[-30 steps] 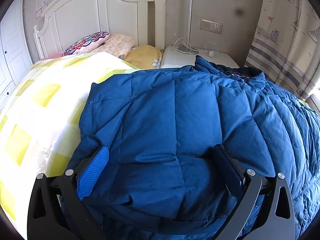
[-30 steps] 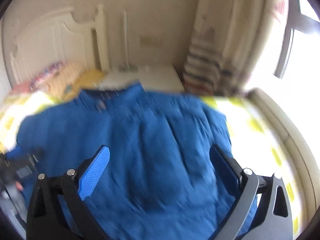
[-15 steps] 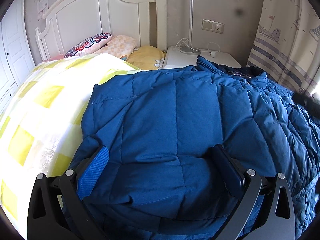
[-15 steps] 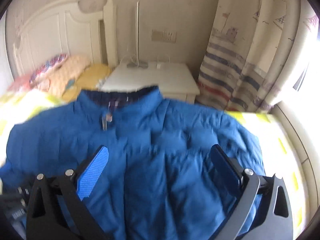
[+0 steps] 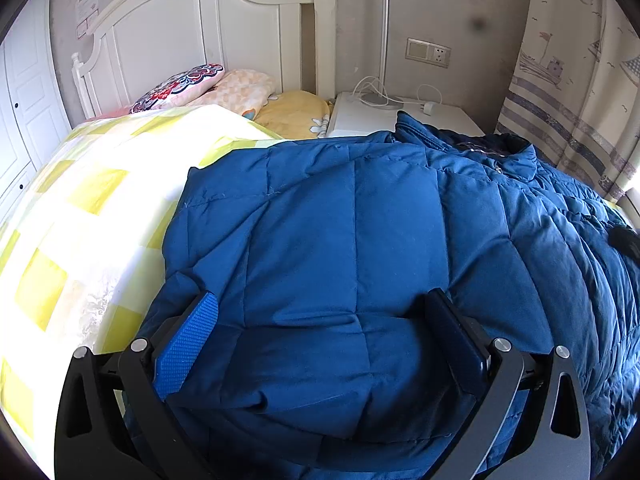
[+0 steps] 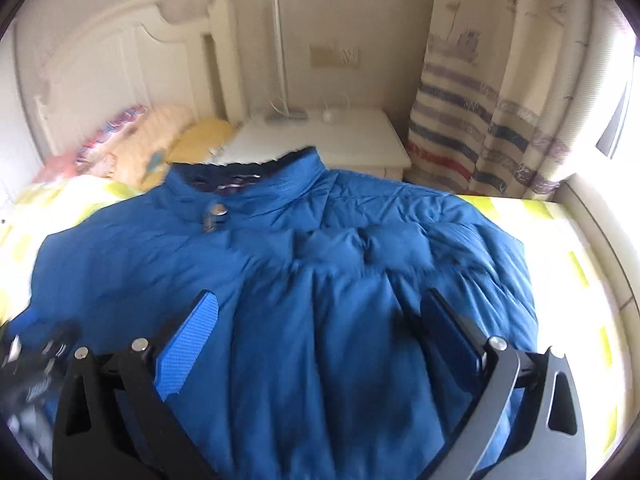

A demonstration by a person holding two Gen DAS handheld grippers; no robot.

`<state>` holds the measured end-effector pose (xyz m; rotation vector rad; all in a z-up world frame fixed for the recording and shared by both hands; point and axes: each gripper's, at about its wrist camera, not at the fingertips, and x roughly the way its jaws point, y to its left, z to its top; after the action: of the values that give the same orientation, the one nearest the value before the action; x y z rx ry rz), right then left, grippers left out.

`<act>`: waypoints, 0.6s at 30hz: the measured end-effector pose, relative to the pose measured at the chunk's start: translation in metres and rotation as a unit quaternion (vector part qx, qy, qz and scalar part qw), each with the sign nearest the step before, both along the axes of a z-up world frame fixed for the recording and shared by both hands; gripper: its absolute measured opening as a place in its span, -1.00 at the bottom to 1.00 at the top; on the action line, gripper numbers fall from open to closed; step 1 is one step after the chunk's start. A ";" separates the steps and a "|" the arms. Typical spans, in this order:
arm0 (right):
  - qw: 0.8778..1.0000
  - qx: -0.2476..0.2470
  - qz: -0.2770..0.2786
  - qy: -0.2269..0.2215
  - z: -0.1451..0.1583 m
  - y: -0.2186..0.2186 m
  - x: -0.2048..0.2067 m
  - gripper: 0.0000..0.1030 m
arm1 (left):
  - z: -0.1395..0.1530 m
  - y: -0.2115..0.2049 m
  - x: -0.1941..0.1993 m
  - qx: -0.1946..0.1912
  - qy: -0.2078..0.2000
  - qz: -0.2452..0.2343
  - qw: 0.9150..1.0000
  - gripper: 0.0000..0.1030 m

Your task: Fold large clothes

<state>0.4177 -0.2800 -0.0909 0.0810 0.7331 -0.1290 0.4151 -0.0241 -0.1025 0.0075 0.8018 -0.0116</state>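
Blue quilted puffer jacket (image 6: 304, 280), spread front-up on bed, collar toward headboard

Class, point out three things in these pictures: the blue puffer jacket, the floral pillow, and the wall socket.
blue puffer jacket (image 5: 352, 216): left wrist view, on a quilted panel of its body.
floral pillow (image 5: 180, 86): left wrist view, on its patterned face.
wall socket (image 5: 428, 53): left wrist view, on the plate's middle.

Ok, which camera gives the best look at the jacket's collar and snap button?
The right wrist view: the collar faces the camera with the snap button visible, though slightly blurred. The left wrist view shows the collar only edge-on at the jacket's far corner, with no clear button.
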 end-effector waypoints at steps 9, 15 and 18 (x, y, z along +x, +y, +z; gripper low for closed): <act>0.997 -0.063 0.016 0.049 -0.010 0.017 -0.033 0.95 | -0.001 -0.001 0.000 0.000 0.000 0.002 1.000 0.91; 0.994 -0.098 0.022 0.050 -0.026 0.015 -0.070 0.96 | -0.001 -0.001 0.000 -0.001 -0.001 0.002 1.000 0.91; 0.997 -0.063 0.031 0.043 -0.033 0.002 -0.070 0.96 | -0.001 -0.001 0.000 -0.003 -0.001 0.001 1.000 0.91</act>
<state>0.3478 -0.2776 -0.1238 -0.0682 0.8115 -0.1205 0.4156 -0.0251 -0.1040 0.0017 0.7997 -0.0116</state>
